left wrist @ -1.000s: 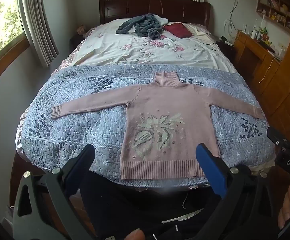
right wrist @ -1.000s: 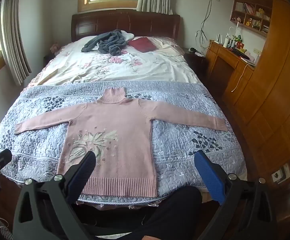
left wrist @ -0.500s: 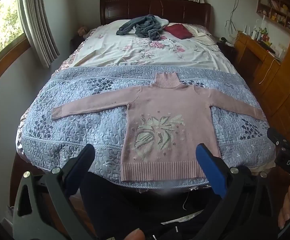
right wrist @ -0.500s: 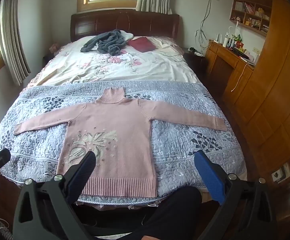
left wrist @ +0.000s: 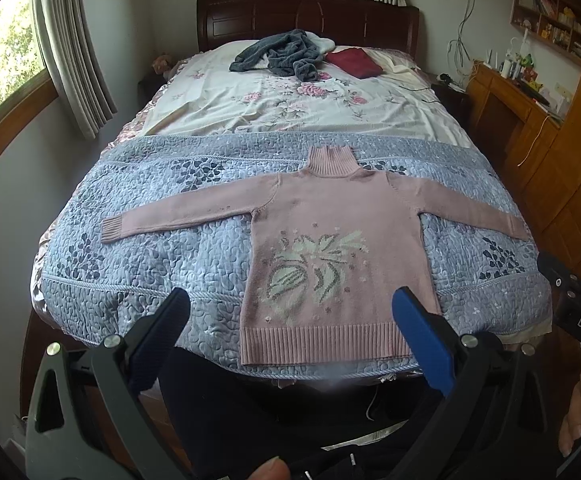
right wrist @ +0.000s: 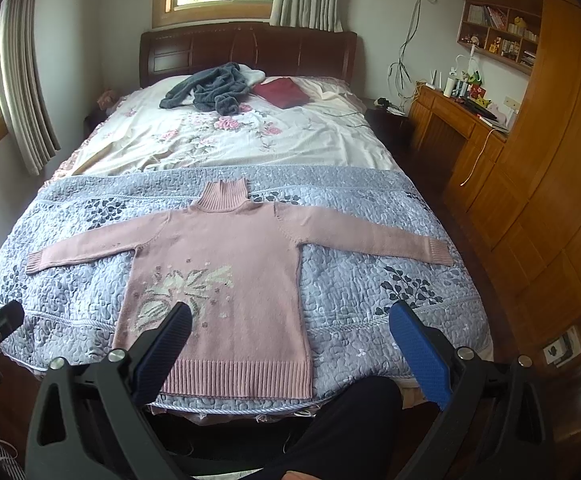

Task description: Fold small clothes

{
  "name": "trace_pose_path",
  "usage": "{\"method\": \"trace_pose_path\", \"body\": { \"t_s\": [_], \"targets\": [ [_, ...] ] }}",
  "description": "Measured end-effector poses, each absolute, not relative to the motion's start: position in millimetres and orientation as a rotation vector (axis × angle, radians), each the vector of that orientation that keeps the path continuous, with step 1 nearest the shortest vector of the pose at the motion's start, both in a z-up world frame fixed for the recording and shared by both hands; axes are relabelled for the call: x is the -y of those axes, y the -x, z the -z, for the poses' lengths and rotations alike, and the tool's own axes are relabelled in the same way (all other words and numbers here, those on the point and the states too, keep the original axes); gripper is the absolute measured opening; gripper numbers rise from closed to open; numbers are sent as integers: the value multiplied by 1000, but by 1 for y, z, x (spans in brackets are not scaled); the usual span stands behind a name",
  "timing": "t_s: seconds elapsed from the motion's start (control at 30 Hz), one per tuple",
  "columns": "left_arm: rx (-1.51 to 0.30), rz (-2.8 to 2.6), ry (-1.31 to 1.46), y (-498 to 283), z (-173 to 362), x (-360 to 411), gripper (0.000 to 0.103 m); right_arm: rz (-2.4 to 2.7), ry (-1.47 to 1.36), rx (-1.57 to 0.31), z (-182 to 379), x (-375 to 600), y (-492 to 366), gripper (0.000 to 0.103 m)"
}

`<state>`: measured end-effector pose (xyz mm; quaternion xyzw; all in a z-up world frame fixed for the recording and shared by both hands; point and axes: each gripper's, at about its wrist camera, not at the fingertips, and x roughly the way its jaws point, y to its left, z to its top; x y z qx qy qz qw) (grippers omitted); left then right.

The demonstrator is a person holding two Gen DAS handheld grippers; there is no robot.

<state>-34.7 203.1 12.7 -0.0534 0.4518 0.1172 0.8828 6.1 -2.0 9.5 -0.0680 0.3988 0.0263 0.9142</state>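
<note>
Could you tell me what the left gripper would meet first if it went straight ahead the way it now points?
Probably the pink sweater, near its ribbed hem, spread flat on the blue quilt. The left gripper is open and empty; nothing shows between them, though depth is unclear.

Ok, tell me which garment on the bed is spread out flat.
The pink sweater on the blue quilt; the grey one is crumpled, the dark red one folded.

L gripper [left wrist: 290, 336] and R gripper [right wrist: 290, 344] both held level, side by side, jaws spread wide, empty. Dark-trousered legs [right wrist: 354, 420] below.
</note>
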Motion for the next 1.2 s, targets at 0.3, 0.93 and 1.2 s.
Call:
{"method": "trace_pose_path", "body": {
  "t_s": [0.3,0.93,1.2],
  "targets": [
    [-939,-241,111,33,-13,-203,100,-51,138,-819,-13,4,-8,99],
    [-937,-246,118,34,-10,-206,100,-45,137,-813,-12,3,-10,99],
    [-939,-245,121,35,-9,-206,100,-45,137,-816,-12,3,-9,99]
  ]
}}
